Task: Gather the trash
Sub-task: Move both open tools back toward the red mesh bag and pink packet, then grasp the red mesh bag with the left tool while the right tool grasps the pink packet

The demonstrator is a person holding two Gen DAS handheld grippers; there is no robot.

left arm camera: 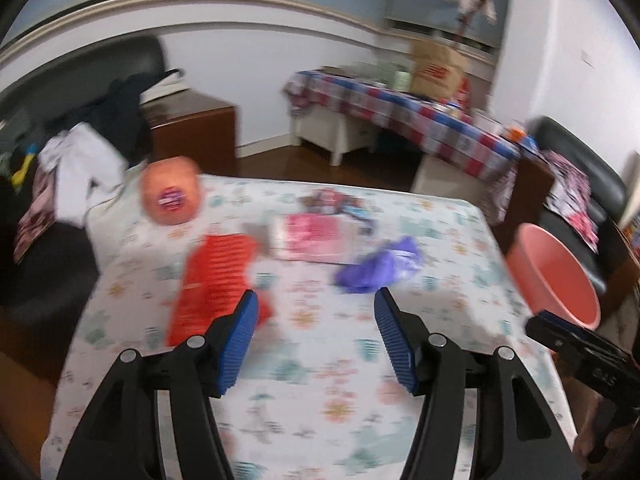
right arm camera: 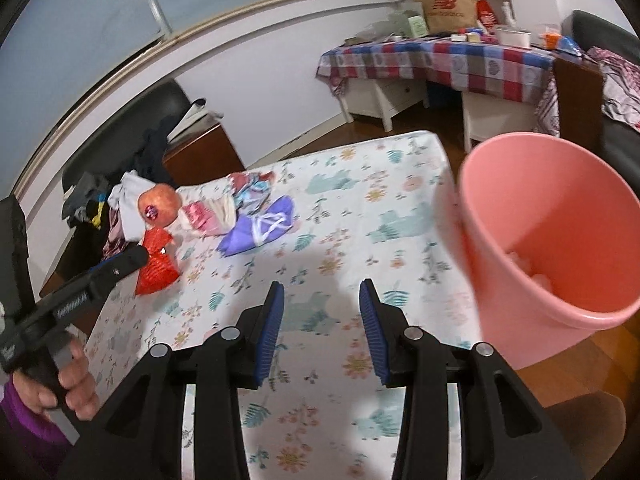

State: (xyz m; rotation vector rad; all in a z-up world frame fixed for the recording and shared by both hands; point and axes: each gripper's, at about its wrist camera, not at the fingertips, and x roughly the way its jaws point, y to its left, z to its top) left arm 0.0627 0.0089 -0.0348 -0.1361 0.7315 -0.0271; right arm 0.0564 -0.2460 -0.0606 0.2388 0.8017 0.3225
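Note:
Trash lies on a table with a floral cloth (left arm camera: pixel 304 360): a red wrapper (left arm camera: pixel 212 276), a pink-and-white packet (left arm camera: pixel 316 238), a crumpled purple bag (left arm camera: pixel 380 266) and a colourful wrapper (left arm camera: pixel 336 202). My left gripper (left arm camera: pixel 316 300) is open and empty, just short of the red wrapper and purple bag. My right gripper (right arm camera: pixel 322 292) is open and empty above the cloth (right arm camera: pixel 360 208). The red wrapper (right arm camera: pixel 156 264), pink packet (right arm camera: pixel 208 214) and purple bag (right arm camera: pixel 260 228) lie far left of it. A pink bucket (right arm camera: pixel 548 232) stands right of the table, with something pale inside.
A pomegranate with a sticker (left arm camera: pixel 170 196) sits at the table's far left corner. Clothes pile on a black sofa (left arm camera: pixel 76 152). A checked-cloth table (left arm camera: pixel 404 116) with a paper bag stands behind. The pink bucket (left arm camera: pixel 556 276) shows at right in the left wrist view.

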